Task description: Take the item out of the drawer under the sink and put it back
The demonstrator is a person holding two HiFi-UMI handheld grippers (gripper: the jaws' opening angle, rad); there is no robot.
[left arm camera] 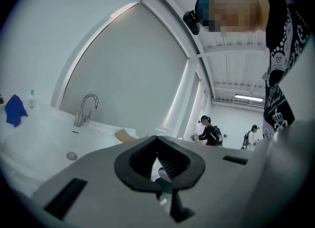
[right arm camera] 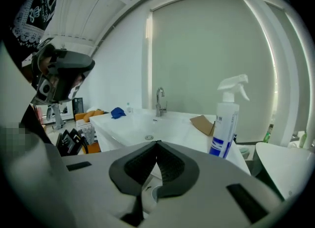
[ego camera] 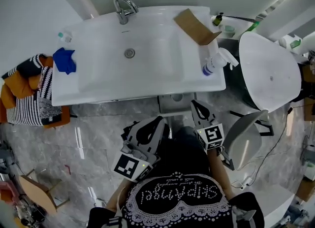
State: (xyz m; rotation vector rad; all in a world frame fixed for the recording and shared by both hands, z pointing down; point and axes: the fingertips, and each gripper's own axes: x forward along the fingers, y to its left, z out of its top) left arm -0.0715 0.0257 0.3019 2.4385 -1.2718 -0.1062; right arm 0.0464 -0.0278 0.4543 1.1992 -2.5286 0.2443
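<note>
**Person standing before the sink [ego camera: 129, 72], seen from the head view.** Both grippers are drawn in near the body, in front of and below the sink's front edge.

- **Grippers:** The left gripper [ego camera: 160, 119] and right gripper [ego camera: 195, 104] each have their jaws clenched tip to tip, with nothing between them. They are probably held back to leave room at the drawer [ego camera: 176, 103], the grey box just under the sink's front edge.
- **Item:** It is in neither gripper and shows in no view. It is presumably inside the drawer, so its long axis and heading cannot be told.
- **Counter [ego camera: 98, 91]:** Right of the sink stands an upright spray bottle [ego camera: 214, 64], with a cardboard piece [ego camera: 196, 26] behind it. A blue cloth [ego camera: 64, 59] lies left of the sink.
</note>
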